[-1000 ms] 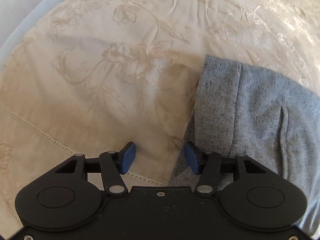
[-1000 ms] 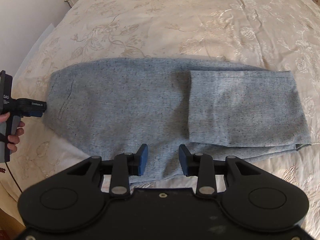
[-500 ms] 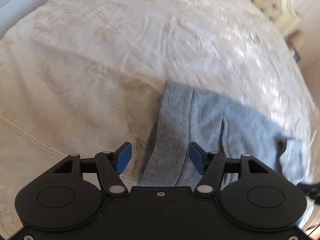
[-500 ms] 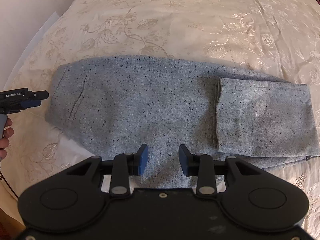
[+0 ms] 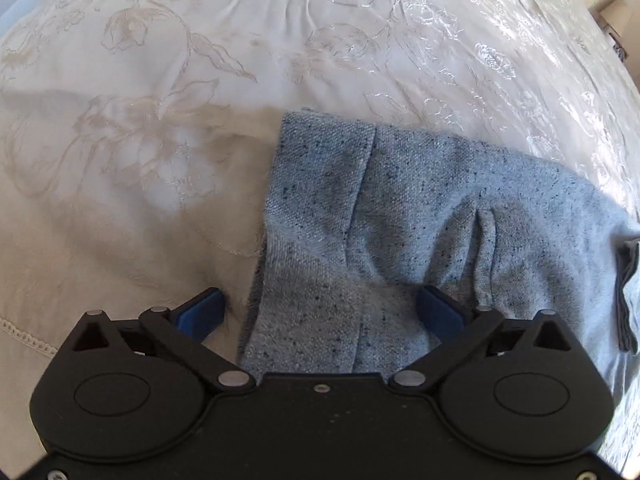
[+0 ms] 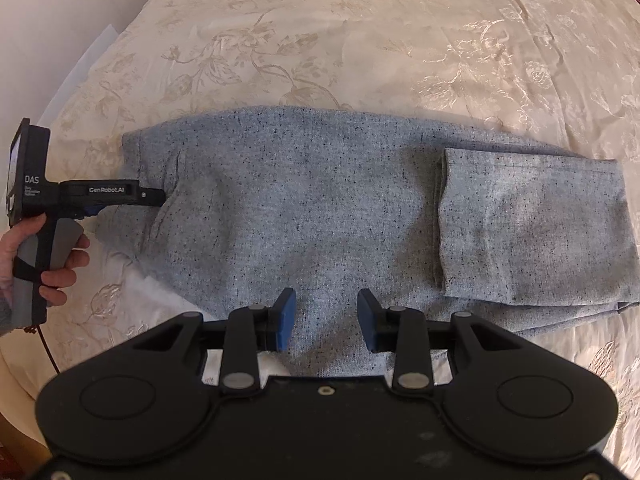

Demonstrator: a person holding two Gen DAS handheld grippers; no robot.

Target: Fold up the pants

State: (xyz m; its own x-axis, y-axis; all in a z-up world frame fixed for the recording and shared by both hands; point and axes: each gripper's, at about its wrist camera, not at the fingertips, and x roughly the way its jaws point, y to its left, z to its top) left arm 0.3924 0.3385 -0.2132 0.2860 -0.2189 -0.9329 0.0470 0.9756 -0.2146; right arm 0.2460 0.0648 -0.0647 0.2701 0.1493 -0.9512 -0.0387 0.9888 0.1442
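The grey speckled pants lie flat across the bed, on its cream bedspread with a woven flower pattern. They stretch from side to side in the right wrist view. The leg end is already folded back over the rest, on the right of that view.

The left tool points steeply down at the opposite end of the pants, at the waist. Its jaws are opening and stand very wide. The edge of the cloth lies between the blue pads, but the pads do not press on it, so nothing is gripped. One pad sits over the bedspread, the other over the grey cloth. In the right wrist view a hand holds this tool by its handle at the left edge of the pants.

The right tool hovers above the near edge of the pants, around the middle of their length. Its jaws are partly parted with nothing between them; whether the tips touch the cloth is hard to tell from this angle.
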